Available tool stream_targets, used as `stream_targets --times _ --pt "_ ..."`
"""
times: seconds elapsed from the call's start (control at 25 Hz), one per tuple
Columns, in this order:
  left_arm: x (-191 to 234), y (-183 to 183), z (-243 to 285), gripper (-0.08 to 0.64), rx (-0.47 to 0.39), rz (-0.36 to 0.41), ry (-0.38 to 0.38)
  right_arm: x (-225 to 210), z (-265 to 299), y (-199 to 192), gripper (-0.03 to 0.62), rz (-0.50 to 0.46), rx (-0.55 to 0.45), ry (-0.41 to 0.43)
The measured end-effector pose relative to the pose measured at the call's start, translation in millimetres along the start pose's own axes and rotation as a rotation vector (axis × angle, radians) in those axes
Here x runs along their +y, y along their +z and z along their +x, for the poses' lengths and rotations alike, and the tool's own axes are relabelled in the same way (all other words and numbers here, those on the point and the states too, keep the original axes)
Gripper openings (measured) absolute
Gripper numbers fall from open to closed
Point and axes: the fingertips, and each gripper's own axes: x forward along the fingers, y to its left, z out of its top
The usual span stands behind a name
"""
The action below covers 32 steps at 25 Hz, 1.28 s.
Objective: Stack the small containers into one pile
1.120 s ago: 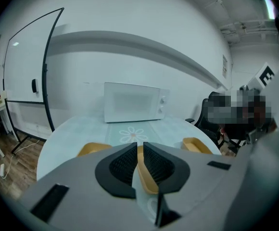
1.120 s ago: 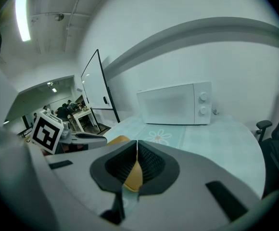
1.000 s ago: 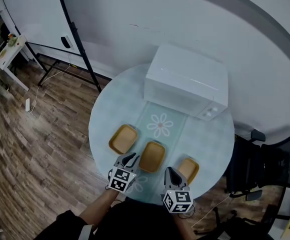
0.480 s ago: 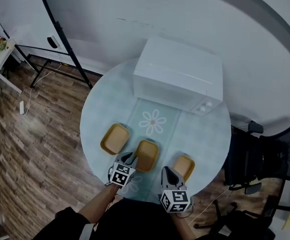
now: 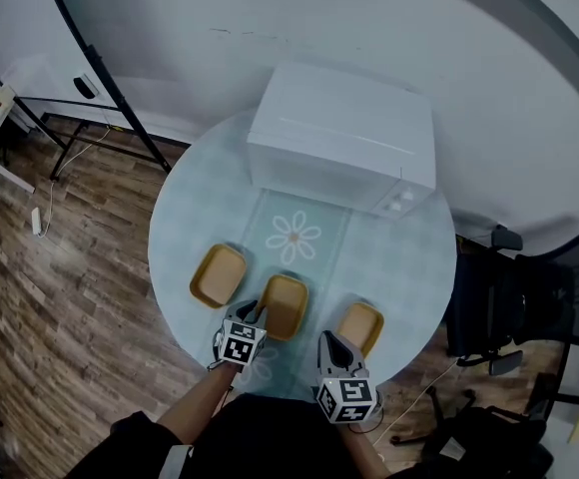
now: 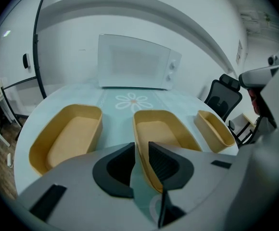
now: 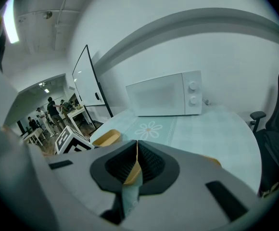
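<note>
Nothing piled yet: three shallow tan containers laid open side up in a row along the near edge of the round counter (image 5: 409,257), each apart from its neighbour. Middle container (image 5: 283,306) at 6 o'clock, left container (image 5: 218,274) toward 8, right container (image 5: 359,327) toward 5.

Left tongs (image 6: 140,159) brought in low from 6 o'clock and set astride the near left wall of the middle container, one jaw inside and one outside, drawn in to pinch that thin wall. Right tongs (image 7: 136,163) likewise pressed nearly together on a tan sliver, by the look of it the near wall of the right container. Gripped by the rim, probably for want of any other purchase on so shallow a shape, and to keep the underside free for dropping into another container.

Judged as the very start of the stacking: two containers seized, neither visibly lifted, left container untouched. Next, presumably, lift one and lower it squarely into another. Likely to nest easily, given the matching shapes, though apt to tilt when hung from one edge.

Farther out, a white microwave (image 5: 341,138) at 12 o'clock, with a flower-print mat (image 5: 294,238) before it at the counter's centre. Off the counter, a black office chair (image 5: 529,307) at 3 o'clock, and wood floor (image 5: 60,297) from 7 round to 10.
</note>
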Motion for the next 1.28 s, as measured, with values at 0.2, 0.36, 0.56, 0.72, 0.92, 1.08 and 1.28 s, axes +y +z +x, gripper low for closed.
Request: stream_targets --times 0.2,0.36,0.56,0.72,0.92,1.08,1.28 --pt "3 -4 2 0.06 0.016 -0.01 0.01 0 0 -2 0.026 0.004 0.006 0.0" --pt "-2 -2 2 0.034 0.002 -0.035 -0.022 -2 0 -4 0.026 0.002 0.008 -0.001" --pt "-4 3 -5 0.031 -0.014 -0.046 -0.043 2 -2 -6 0.026 -0.001 0.01 0.005" --pt "-3 13 -15 0.029 -0.042 -0.057 -0.05 5 -3 -6 0.026 -0.006 0.007 0.01" --pt "4 31 -29 0.028 -0.092 -0.089 -0.061 10 -3 -4 0.026 -0.013 -0.001 0.017" --pt "6 43 -42 0.028 -0.127 -0.112 -0.073 13 -6 -4 0.026 -0.02 -0.005 0.025" --pt "21 57 -60 0.028 -0.163 -0.145 -0.073 19 -5 -2 0.026 -0.035 -0.007 0.04"
